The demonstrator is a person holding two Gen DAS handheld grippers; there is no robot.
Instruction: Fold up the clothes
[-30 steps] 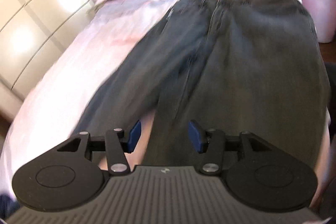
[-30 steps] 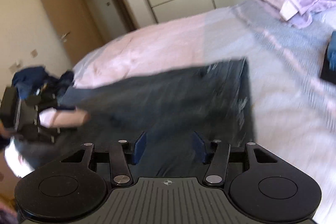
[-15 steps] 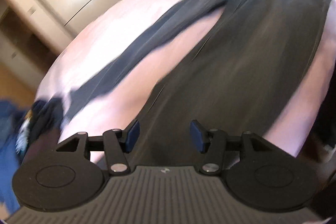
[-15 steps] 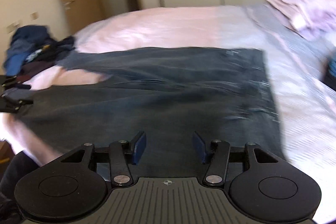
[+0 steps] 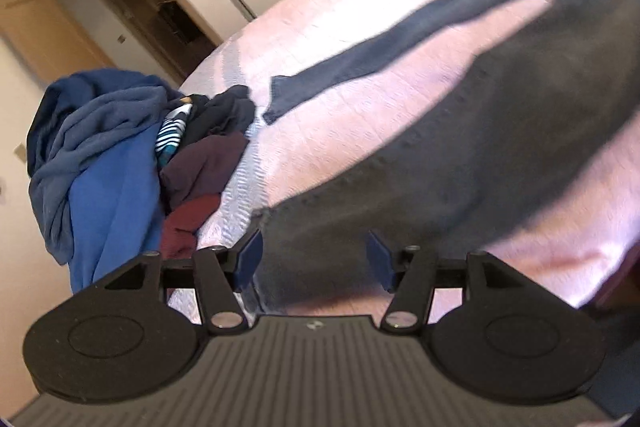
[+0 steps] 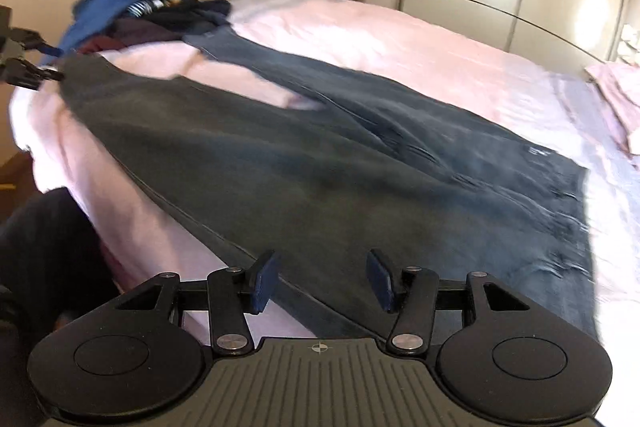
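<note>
The dark trousers (image 6: 320, 167) lie spread flat on the pink bed (image 6: 400, 39), both legs apart in a V, with no fold visible in them. So all folding of this garment remains. A heap of other clothes (image 5: 120, 155) waits at the bed's far corner, at about 9 o'clock in the left view.

The left tool (image 5: 314, 259) hangs low over the hem of the nearer leg, its jaws wide, gripping nothing. The right tool (image 6: 322, 277) hovers above the side seam near the bed edge, also wide and empty.
</note>
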